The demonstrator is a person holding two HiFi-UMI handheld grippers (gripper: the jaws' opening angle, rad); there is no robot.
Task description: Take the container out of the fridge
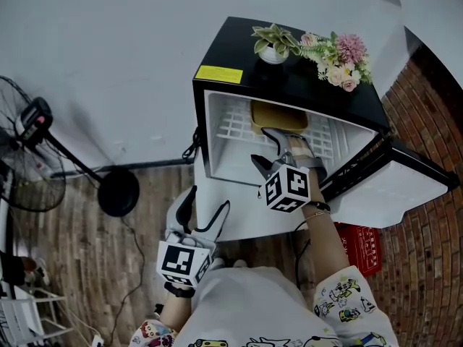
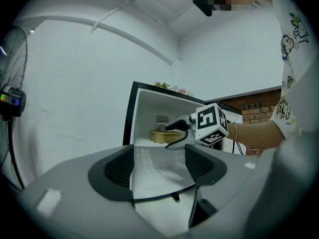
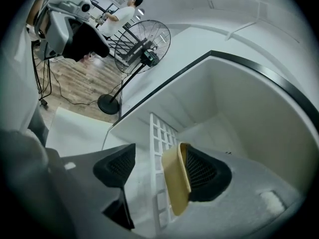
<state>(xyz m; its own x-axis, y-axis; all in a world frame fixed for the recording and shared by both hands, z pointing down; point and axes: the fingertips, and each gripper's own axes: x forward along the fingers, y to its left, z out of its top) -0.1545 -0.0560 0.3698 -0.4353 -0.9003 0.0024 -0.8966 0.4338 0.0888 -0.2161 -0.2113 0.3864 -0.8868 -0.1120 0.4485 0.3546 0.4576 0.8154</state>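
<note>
Grippers work at an open fridge point(image 1: 246, 49). Nearest the person, the left gripper point(image 1: 202, 212) hangs outside it, jaws apart and empty. The right gripper point(image 1: 266, 149) reaches inside with its jaws spread wide. The rim of the yellow container point(image 3: 174, 178) lies just beside one pad and the other pad is well clear, so nothing is gripped. The container sits on the wire shelf point(image 1: 231, 125), toward the back. The step in hand appears to be lining up the grasp. The next move likely calls for closing squarely on the container's wall, then drawing it level out past the door point(image 1: 391, 186).
</note>
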